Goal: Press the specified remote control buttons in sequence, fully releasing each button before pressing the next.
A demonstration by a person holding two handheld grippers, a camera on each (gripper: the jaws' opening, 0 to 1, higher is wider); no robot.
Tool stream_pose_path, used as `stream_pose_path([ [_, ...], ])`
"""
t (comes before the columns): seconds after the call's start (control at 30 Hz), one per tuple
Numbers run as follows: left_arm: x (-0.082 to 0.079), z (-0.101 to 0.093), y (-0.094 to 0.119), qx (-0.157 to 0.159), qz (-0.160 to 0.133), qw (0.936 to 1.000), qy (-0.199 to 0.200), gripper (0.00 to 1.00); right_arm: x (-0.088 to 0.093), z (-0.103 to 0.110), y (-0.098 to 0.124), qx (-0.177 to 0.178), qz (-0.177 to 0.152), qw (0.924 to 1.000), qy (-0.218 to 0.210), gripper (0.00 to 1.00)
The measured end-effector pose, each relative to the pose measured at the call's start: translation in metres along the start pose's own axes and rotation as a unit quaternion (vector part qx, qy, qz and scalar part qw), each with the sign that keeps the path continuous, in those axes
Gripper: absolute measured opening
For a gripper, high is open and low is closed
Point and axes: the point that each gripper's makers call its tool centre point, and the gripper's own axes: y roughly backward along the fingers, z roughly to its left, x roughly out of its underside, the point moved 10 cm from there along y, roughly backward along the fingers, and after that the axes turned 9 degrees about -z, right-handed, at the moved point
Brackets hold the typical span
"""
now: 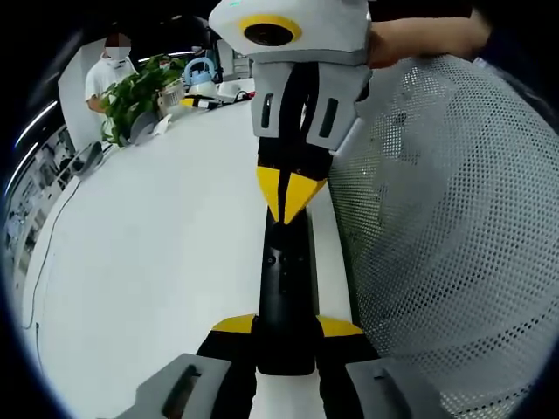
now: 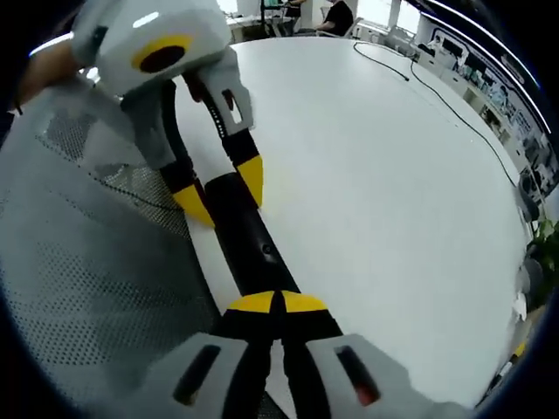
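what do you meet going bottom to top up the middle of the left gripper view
left claw gripping the near end of the black remote → right claw, tips together on the remote's far end → white table stretching away → potted plant at the far edge

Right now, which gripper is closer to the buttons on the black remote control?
Right. The right gripper is shut, its tips resting on the remote control just beyond the buttons. The left gripper clamps the remote's other end, farther away.

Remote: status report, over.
Left gripper shut on remote at its near end. Right gripper shut, tips on the remote's far end. Remote lies at the table edge beside mesh chair back.
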Motion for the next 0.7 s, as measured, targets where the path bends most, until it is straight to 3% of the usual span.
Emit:
stream_pose_path([
  [0.1,0.000,0.000,0.000,0.000,-0.001,1.0000,0.001,0.25,0.000,0.002,-0.001,-0.001,0.000,0.9999,0.014,0.00],
  [0.27,0.000,0.000,0.000,0.000,-0.001,1.0000,0.002,0.25,-0.004,0.006,-0.002,-0.009,0.012,0.9922,0.123,0.00],
  [0.4,0.000,0.000,0.000,0.000,-0.002,1.0000,0.002,0.25,-0.003,0.005,-0.002,-0.005,0.011,0.9934,0.114,0.00],
  [0.5,0.000,0.000,0.000,-0.001,-0.003,1.0000,0.003,0.25,-0.004,0.002,-0.001,-0.003,0.007,0.9987,0.051,0.00],
  [0.6,0.000,0.000,0.000,-0.001,-0.002,1.0000,0.003,0.25,-0.010,0.007,-0.004,-0.033,-0.028,0.9990,0.010,0.00],
  [0.7,0.000,0.000,0.000,-0.001,-0.002,1.0000,0.002,0.25,-0.010,0.006,-0.005,-0.013,-0.012,0.9988,0.045,0.00],
])
